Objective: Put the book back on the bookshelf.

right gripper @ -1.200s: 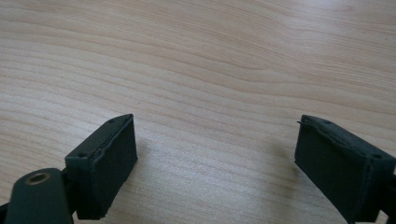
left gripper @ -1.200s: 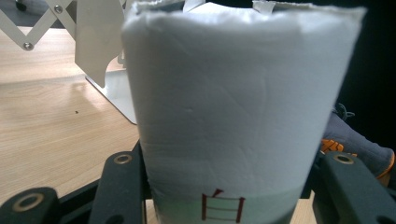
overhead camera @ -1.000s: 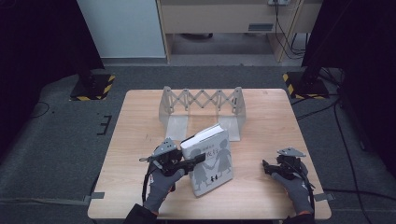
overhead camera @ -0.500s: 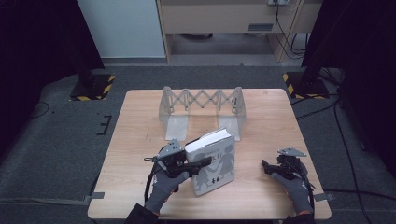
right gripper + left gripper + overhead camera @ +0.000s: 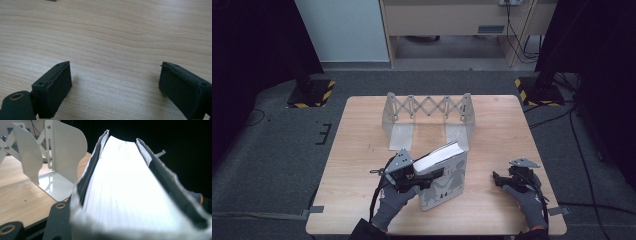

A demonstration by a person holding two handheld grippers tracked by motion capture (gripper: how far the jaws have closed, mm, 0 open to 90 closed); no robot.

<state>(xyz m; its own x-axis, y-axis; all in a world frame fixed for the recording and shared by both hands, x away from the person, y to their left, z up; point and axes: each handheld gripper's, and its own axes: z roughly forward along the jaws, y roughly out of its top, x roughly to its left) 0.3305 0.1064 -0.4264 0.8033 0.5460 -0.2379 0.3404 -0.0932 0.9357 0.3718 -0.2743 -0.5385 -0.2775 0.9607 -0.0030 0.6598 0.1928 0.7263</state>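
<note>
Dark room all round, grey carpeted floor (image 5: 272,150), with a pale wooden table (image 5: 362,150) lit in the middle.

Compared with a second ago, the book (image 5: 444,175) is tipping up: its page edge is rising off the table and it is leaning on its spine side, near the front edge of the table. The left gripper (image 5: 432,175) is clamping the book's page block; its jaws have just been easing and re-closing slightly, book between them throughout. In the left gripper view the pages (image 5: 130,190) are running up between the covers.

Likely meaning: the book is being stood upright for the metal expanding book rack (image 5: 427,117), standing just behind it.

The right gripper (image 5: 499,179) is resting on the table, well apart from the book, jaws wide apart and holding nothing; its pads (image 5: 56,87) are hovering over bare wood.
</note>
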